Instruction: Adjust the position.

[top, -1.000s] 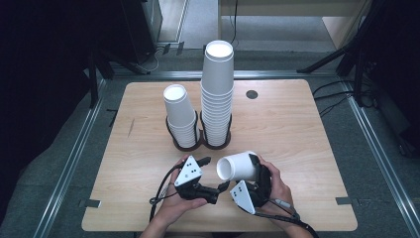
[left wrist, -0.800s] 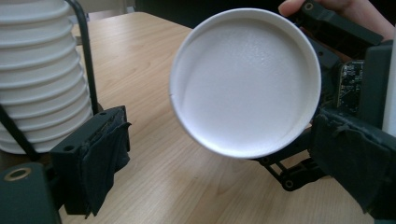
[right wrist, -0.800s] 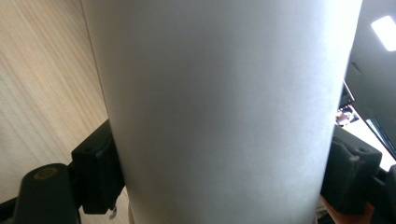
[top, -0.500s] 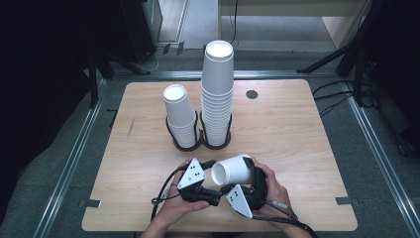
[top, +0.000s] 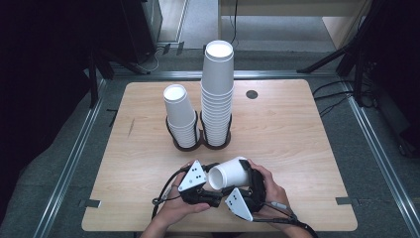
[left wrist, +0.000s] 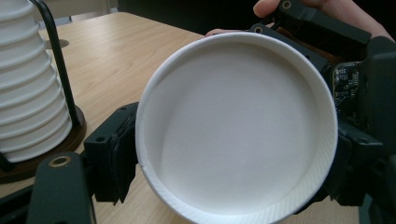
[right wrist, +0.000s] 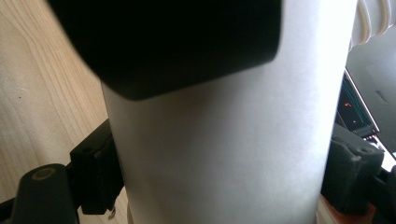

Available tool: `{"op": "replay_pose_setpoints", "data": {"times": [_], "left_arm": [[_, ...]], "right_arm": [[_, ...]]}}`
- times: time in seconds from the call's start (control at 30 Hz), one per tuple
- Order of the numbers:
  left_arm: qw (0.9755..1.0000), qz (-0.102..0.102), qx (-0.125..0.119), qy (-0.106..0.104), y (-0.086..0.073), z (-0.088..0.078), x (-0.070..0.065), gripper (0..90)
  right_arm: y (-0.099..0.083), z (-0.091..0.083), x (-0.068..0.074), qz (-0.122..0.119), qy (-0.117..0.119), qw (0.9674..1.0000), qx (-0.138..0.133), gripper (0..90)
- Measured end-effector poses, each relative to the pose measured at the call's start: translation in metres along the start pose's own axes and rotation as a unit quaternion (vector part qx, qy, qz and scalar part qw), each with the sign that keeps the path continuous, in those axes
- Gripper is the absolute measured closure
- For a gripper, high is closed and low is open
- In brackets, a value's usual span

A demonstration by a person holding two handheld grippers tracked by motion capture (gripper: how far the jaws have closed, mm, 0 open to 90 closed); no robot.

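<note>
One white paper cup lay sideways above the table's near edge, clamped by the right gripper. The left gripper had just been closing on its base. Two cup stacks stood farther off.

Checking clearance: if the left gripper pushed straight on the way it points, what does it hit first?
The white cup, right away: its base end already sits between the left gripper's jaws, which have just been closing on it. Behind it is the right gripper, gripping the cup's body.
</note>
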State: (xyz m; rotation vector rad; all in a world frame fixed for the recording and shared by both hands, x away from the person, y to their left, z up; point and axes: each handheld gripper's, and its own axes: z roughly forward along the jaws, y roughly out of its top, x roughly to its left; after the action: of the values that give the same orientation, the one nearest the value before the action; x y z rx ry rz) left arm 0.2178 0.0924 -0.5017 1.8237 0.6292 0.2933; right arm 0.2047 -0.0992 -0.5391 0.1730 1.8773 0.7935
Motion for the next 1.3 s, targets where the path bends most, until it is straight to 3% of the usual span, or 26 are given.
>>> {"op": "replay_pose_setpoints", "data": {"times": [0.2, 0.33, 0.47, 0.67, 0.8, 0.9, 0.93, 1.0, 1.13, 1.2, 1.3], "left_arm": [[0.9998, -0.018, -0.005, -0.011, 0.000, -0.001, 0.005, 19.4], [0.9997, -0.020, -0.007, -0.016, -0.001, -0.002, 0.006, 20.9], [0.9998, -0.014, -0.007, -0.013, -0.001, -0.003, 0.007, 22.2], [0.9993, -0.030, -0.012, -0.020, -0.001, -0.005, 0.011, 22.8], [0.9991, -0.038, -0.014, -0.012, -0.003, -0.005, 0.013, 22.9], [0.9989, -0.039, -0.022, 0.012, -0.004, -0.006, 0.015, 22.9], [0.9987, -0.044, -0.027, 0.009, -0.005, -0.007, 0.017, 22.9], [0.9987, -0.042, -0.030, 0.004, -0.005, -0.009, 0.019, 22.8], [0.9980, -0.049, -0.038, 0.016, -0.006, -0.010, 0.020, 22.7], [0.9970, -0.051, -0.048, 0.033, -0.008, -0.011, 0.022, 22.7], [0.9957, -0.058, -0.059, 0.041, -0.010, -0.011, 0.023, 22.7]], "right_arm": [[0.000, -0.001, -0.002, 0.003, 0.005, 0.9999, -0.012, 14.0], [0.000, -0.001, -0.002, 0.004, 0.006, 0.9999, -0.014, 11.9], [0.001, -0.001, 0.000, -0.002, -0.003, 0.9999, -0.011, 10.5], [0.002, -0.001, 0.001, -0.015, -0.009, 0.9997, -0.015, 9.4], [0.002, -0.002, 0.002, -0.020, -0.009, 0.9997, -0.013, 9.1], [0.002, -0.003, 0.002, -0.024, -0.009, 0.9996, -0.012, 9.8], [0.002, -0.004, 0.001, -0.026, -0.013, 0.9995, -0.013, 9.8], [0.003, -0.007, -0.001, -0.019, -0.016, 0.9996, -0.012, 9.8], [0.002, -0.014, -0.004, 0.005, -0.016, 0.9998, -0.006, 11.7], [0.000, -0.018, -0.006, 0.024, -0.015, 0.9996, -0.002, 13.0], [-0.004, -0.024, -0.008, 0.065, -0.003, 0.9978, 0.010, 13.7]]}}
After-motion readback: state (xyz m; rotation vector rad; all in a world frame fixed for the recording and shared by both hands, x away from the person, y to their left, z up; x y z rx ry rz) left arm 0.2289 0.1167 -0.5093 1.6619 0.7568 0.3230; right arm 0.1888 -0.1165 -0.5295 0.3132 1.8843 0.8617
